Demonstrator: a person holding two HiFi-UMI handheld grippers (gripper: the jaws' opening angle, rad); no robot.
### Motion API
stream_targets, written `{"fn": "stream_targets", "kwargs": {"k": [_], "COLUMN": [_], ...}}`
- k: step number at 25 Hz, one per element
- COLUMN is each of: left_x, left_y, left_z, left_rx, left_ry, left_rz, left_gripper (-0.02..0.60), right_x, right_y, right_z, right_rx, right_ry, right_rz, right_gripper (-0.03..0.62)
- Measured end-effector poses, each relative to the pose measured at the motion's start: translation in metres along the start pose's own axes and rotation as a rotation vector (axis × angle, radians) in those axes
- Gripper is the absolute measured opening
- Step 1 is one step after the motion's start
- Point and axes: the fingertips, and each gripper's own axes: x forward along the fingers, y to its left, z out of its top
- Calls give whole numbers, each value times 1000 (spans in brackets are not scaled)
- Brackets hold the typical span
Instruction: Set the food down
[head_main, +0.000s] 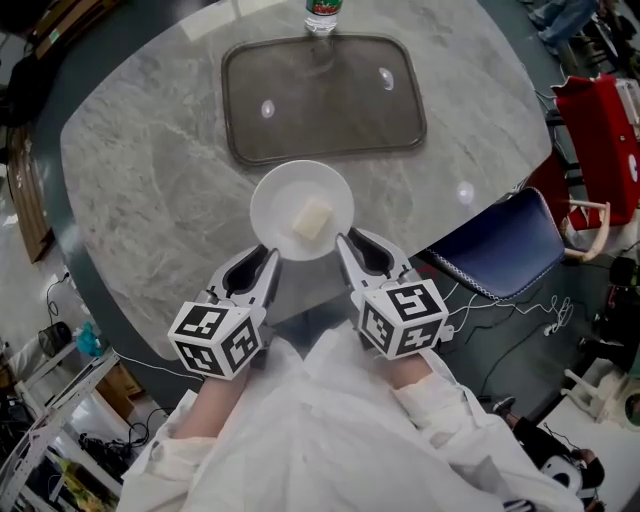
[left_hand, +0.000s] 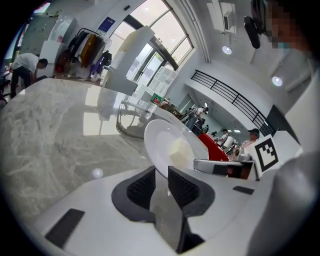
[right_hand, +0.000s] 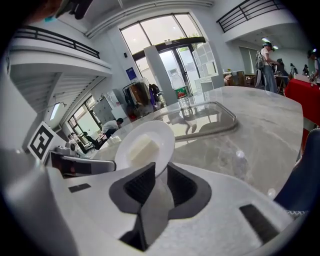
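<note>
White sleeves fill the bottom of the head view, one arm behind each marker cube.

Left claw: black ribbed pads clamped on the near-left rim of a white plate. The rim runs down between the pads, one on each face.

Right claw: the same grip on the near-right rim, pads pressed on both faces of the edge.

Plate sits between the two claws, roughly level from above. One pale yellowish block of food lies on it, a little right of centre, well apart from both claws.

Plate is over the grey marble tabletop, on the near side, and its far edge just overlaps the near rim of a dark rounded tray. Cannot tell whether the plate's base touches the marble.

A bottle with a green label stands upright at the tray's far edge.

Right of the tabletop and lower is a blue padded chair.

Both claw views show a bright hall with tall windows and several people standing far off.
</note>
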Motion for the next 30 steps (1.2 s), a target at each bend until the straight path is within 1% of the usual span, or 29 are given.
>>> {"fn": "stream_targets", "kwargs": {"k": [7, 19, 30], "left_x": [25, 80, 126], "left_y": [3, 7, 10], "left_z": [31, 78, 119], "left_rx": [-25, -50, -30], "left_ry": [-26, -43, -48], "left_rz": [8, 21, 32], "left_gripper": [80, 80, 81], "right_x": [19, 55, 86], "right_y": [-18, -62, -100], "right_z": [33, 81, 119], "right_rx": [-24, -20, -7], "right_ry": [11, 20, 30], "right_rz": [17, 26, 39], "right_gripper": [64, 63, 64]}}
